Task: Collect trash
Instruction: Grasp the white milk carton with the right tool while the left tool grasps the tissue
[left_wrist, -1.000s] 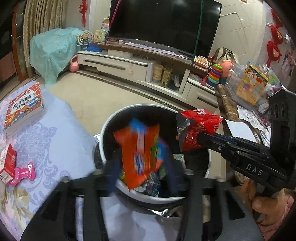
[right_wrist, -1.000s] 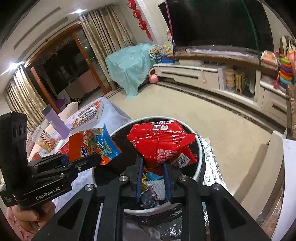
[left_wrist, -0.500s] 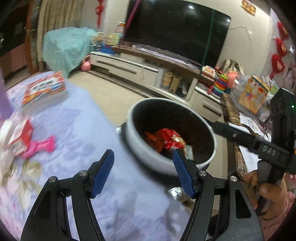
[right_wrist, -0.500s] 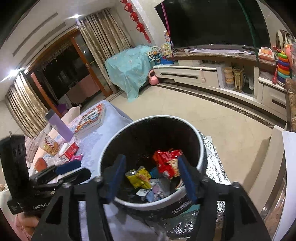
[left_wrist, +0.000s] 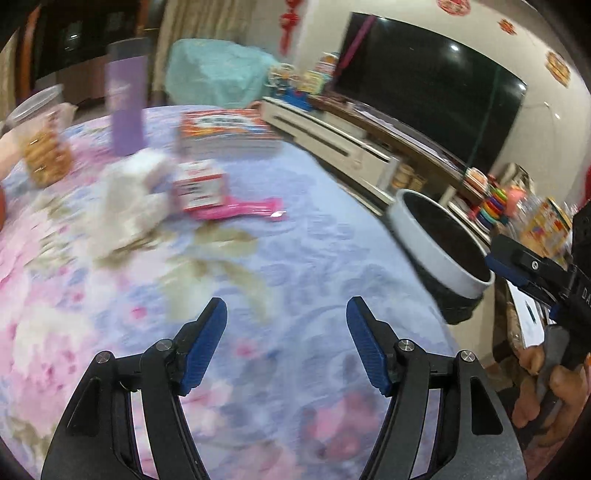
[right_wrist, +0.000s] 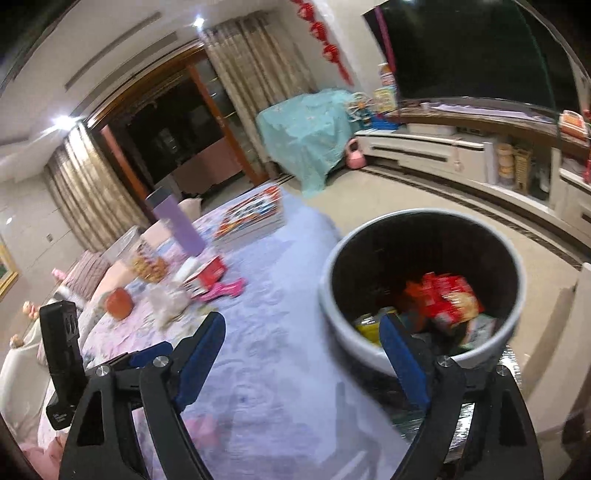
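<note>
Trash is split two ways right now: the red snack wrapper and the orange wrapper lie inside the bin with other scraps, and more waits on the floral tablecloth. Your right gripper has just been opening, jaws wide with nothing between them, hanging at the bin's near rim. Your left gripper has also just been opening and is likewise spread and empty, aimed down over the cloth, well apart from the bin off to its right. Step in hand, by my read: drop done, you're turning to the table for the next pick. Likely candidates sit clustered near the far side: the crumpled white tissue, the small red-and-white box touching it, and the pink wrapper just beside the box. The left view is motion-blurred, so I can't tell whether the box is empty trash or a keeper. The purple bottle, the cookie jar and the books look like non-trash, leave them. Next move calls for carrying the left jaws forward to the pink wrapper or tissue, coming down flat onto the cloth, and closing on thin, limp material without pinching the fabric.
</note>
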